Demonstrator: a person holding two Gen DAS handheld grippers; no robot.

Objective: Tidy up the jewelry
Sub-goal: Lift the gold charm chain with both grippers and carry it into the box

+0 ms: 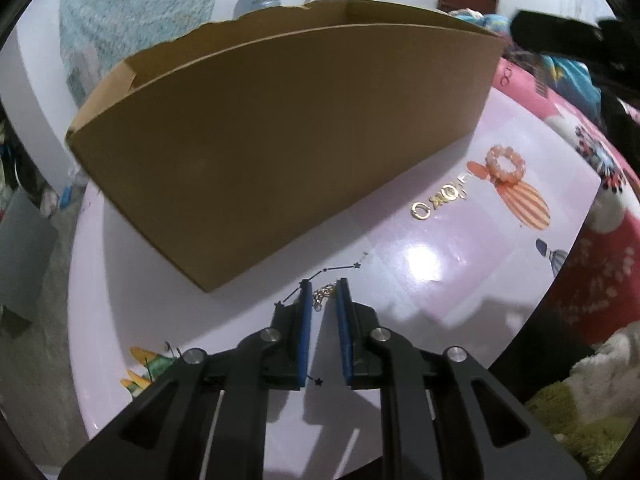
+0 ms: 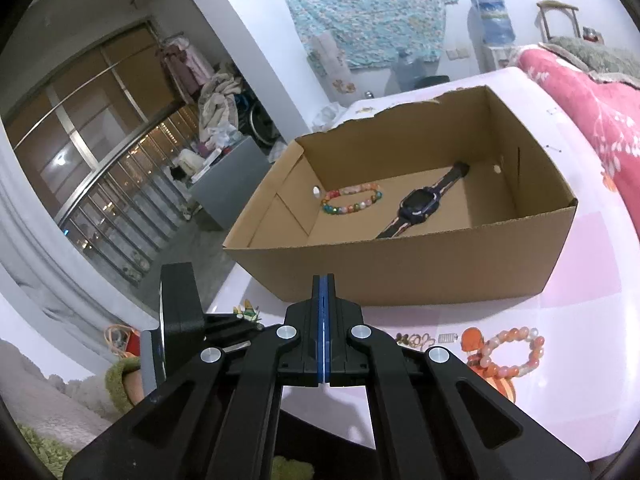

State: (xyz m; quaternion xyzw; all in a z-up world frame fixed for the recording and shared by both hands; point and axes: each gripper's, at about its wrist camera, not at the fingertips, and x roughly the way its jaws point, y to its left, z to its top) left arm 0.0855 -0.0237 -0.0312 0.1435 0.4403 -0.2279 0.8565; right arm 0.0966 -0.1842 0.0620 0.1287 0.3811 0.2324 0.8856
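A cardboard box (image 1: 280,128) stands on the pale table; in the right wrist view the box (image 2: 400,276) holds a multicoloured bead bracelet (image 2: 351,199) and a dark watch (image 2: 420,204). My left gripper (image 1: 324,290) is open low over the table, its blue pads either side of a gold chain (image 1: 325,295) just in front of the box. A gold ring (image 1: 421,210), gold pieces (image 1: 452,193) and an orange bead bracelet (image 1: 506,164) lie to the right. My right gripper (image 2: 324,280) is shut and empty, above the table in front of the box. The orange bracelet (image 2: 516,350) lies to its right.
The table (image 1: 440,280) has printed balloon pictures and star lines. A pink blanket (image 1: 600,264) lies along its right edge. The right gripper's black body (image 1: 560,36) shows at the top right. A green rug (image 2: 120,384) and floor are to the left.
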